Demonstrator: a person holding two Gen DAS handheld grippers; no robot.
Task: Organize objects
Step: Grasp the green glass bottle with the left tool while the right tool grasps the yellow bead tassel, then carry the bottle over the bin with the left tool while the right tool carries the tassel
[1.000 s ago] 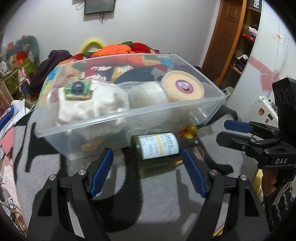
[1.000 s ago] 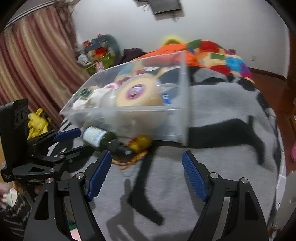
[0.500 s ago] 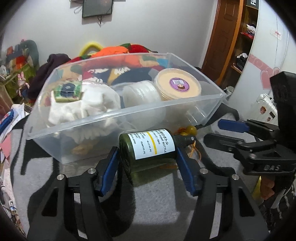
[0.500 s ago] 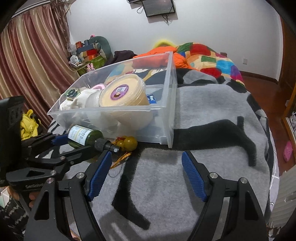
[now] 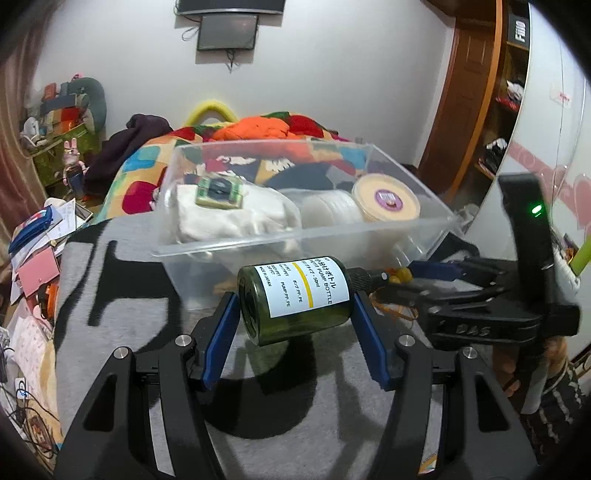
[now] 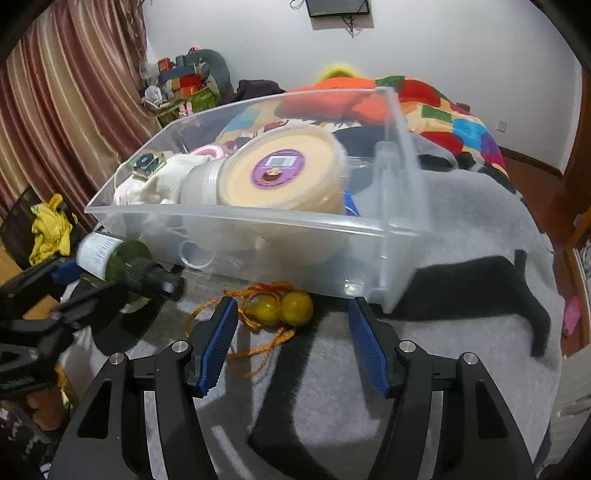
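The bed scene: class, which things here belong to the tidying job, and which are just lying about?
Part of the job:
- green pump bottle, held in the left gripper
- yellow gourd charm ahead of the closing right gripper
- clear storage bin

Lying about:
- patchwork quilt
- yellow cloth
- striped curtain

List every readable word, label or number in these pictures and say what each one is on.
"PETIT PUMP BOTTLE", "50ml", "MADE IN JAPAN": white label of the green bottle, lying between the left gripper's pads.
"DAS": body of the right gripper, as the left wrist view shows it.
Purple sticker on the round yellow lid: too small to read.
Sign on the shelf: too blurred to read.
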